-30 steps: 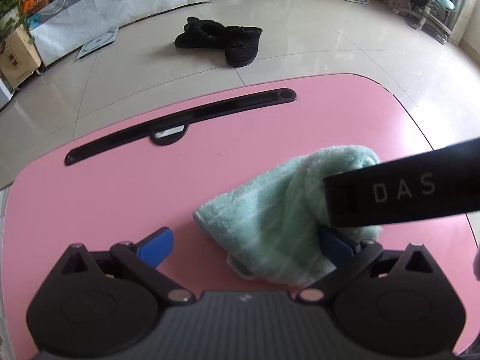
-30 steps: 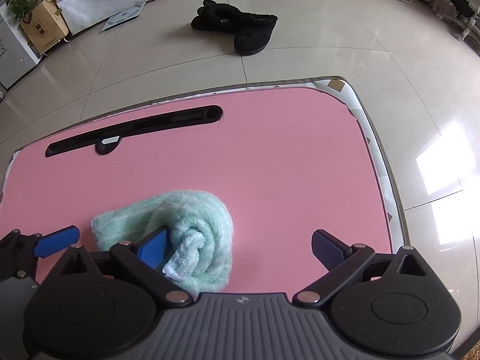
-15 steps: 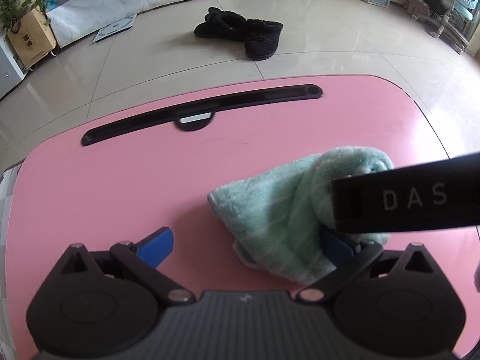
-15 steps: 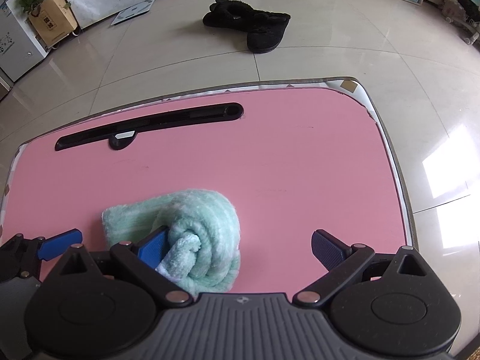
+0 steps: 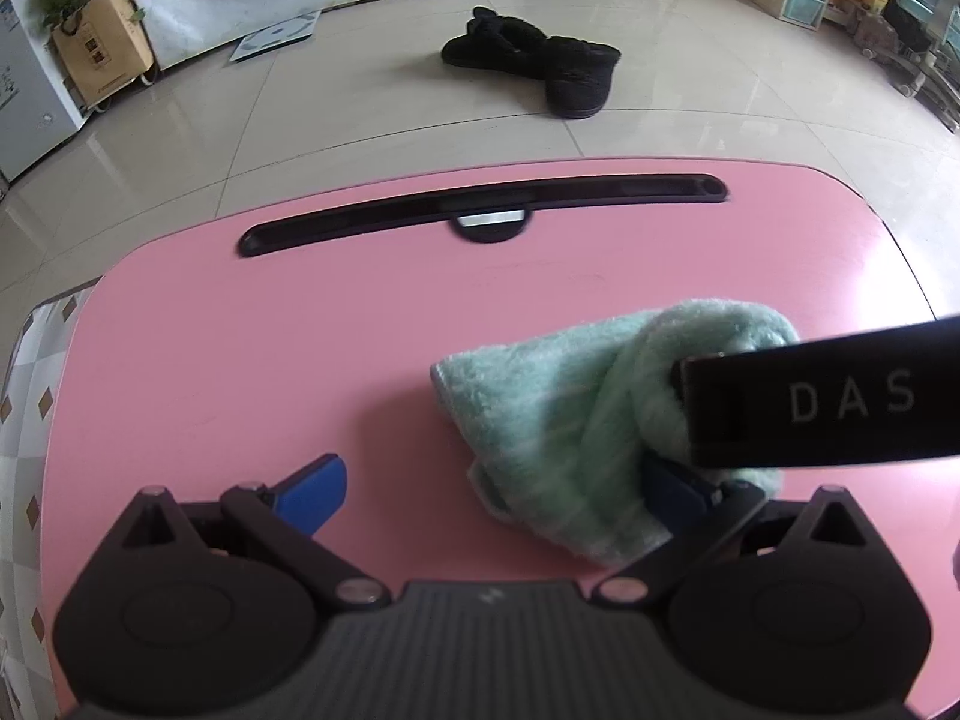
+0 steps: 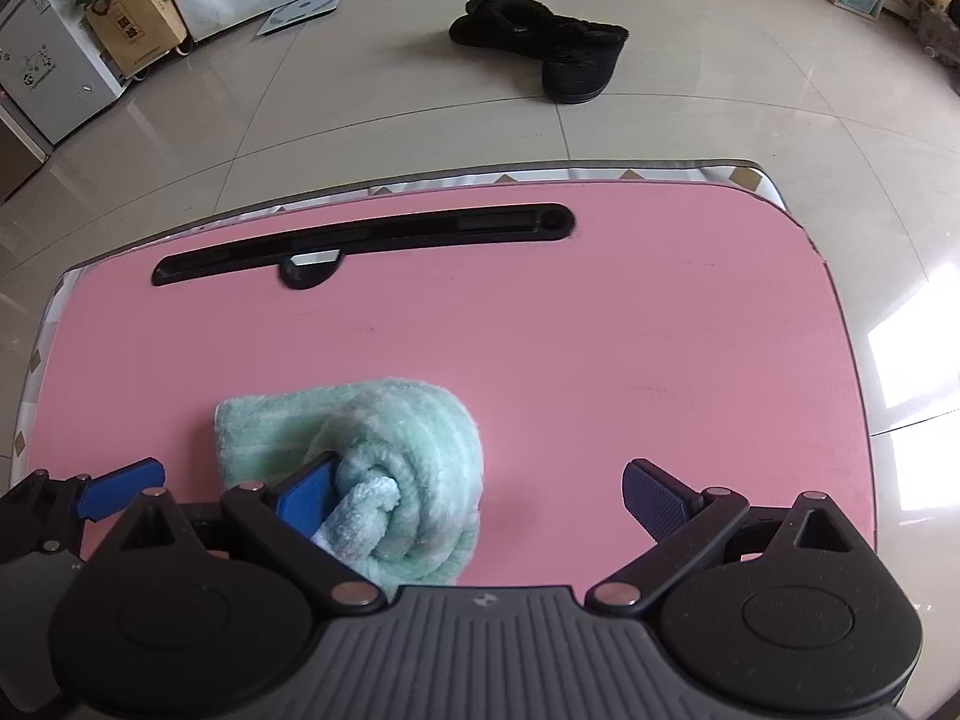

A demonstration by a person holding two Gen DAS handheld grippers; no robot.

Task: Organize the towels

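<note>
A mint green towel (image 5: 558,420), loosely rolled, lies on the pink table (image 5: 240,360) near its front. My left gripper (image 5: 495,489) is open wide over the table, and the towel rests against its right finger (image 5: 672,495). A black bar lettered DAS (image 5: 840,402), part of the right gripper, lies across the roll's right end. In the right wrist view the rolled towel (image 6: 390,456) shows its coiled end beside the left pad (image 6: 306,495). My right gripper (image 6: 480,495) is open wide, with part of the roll between its fingers, not pinched. The left gripper's blue finger (image 6: 120,486) shows at far left.
A long black slot (image 5: 480,207) runs along the far side of the table. Black slippers (image 5: 540,60) lie on the tiled floor beyond. A cardboard box with a plant (image 5: 102,48) and a white appliance stand at far left. The table's right edge (image 6: 840,324) drops to the floor.
Both cameras have shifted, so the slot and slippers sit further right in the pictures. The towel stays against the same fingers, and both pairs of jaws stand as wide as before.
</note>
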